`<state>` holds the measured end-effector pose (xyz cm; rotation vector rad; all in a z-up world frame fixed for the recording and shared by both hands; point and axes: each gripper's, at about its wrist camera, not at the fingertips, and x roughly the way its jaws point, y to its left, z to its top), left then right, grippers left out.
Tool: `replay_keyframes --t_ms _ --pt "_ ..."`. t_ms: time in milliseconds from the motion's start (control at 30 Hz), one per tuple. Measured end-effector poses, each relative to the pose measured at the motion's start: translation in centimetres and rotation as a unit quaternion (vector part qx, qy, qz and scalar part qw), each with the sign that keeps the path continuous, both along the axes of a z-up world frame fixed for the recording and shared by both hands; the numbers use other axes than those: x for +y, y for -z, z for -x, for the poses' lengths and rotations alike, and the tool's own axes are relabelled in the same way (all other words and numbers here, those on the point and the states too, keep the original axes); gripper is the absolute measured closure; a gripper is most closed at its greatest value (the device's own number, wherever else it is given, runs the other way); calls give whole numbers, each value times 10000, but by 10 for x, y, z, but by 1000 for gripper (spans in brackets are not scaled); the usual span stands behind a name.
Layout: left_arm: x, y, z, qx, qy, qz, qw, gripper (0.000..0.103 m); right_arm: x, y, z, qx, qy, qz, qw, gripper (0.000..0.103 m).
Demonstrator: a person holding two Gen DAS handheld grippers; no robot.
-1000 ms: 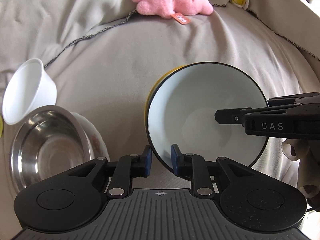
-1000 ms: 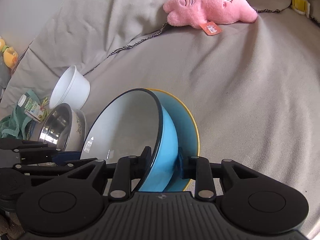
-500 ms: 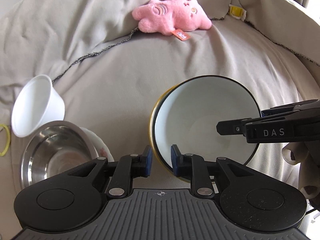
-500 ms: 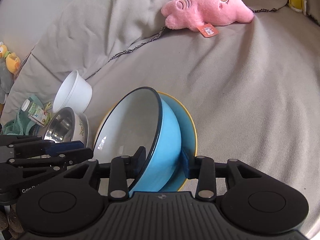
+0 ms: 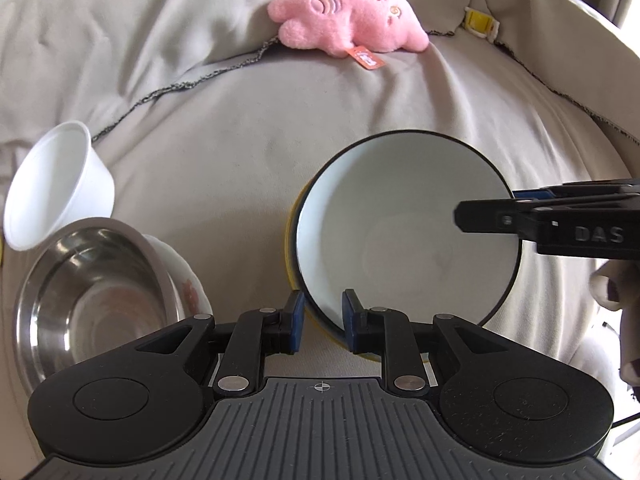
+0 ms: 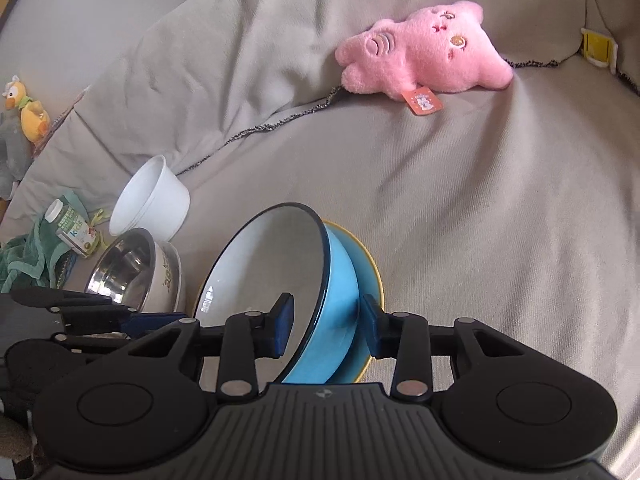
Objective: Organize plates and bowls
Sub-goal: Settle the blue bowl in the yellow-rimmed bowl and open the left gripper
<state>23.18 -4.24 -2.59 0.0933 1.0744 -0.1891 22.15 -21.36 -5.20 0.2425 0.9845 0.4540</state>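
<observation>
Your right gripper (image 6: 326,328) straddles the blue bowl's (image 6: 332,308) near rim with jaws apart; the left gripper (image 5: 322,322) does likewise. The bowl sits tilted on the yellow-rimmed plate (image 6: 370,268), directly ahead.

Left claw (image 5: 322,322) astride tilted white-lined bowl's (image 5: 404,236) rim

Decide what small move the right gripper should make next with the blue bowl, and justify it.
Probably draw the right gripper straight back off the blue bowl. Its jaws stand open on either side of the bowl's wall, not pressing it. The bowl leans tilted on the yellow-rimmed plate, and the left gripper sits astride its near rim.
</observation>
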Motion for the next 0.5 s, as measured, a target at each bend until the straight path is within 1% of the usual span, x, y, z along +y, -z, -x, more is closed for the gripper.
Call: replay_keyframes --t_ms 100,133,167,267,333,500 --pt "3 -2 0 -51 -48 55 10000 79 -7 1 2 59 25 0 10000 66" --pt "4 -3 0 -88 -80 72 9999 79 -9 4 2 144 58 -71 9999 66" --pt "6 -3 0 -122 -129 101 9998 79 -10 8 3 214 106 -115 9996 64" --pt "14 -4 -4 -221 -366 261 9987 79 -11 22 2 471 186 -233 9984 64" --pt "18 -1 -9 -199 -481 385 9979 76 -9 30 2 601 226 -315 9974 64" --pt "24 12 -17 9 -702 710 9950 76 -3 45 1 810 225 -558 9949 63"
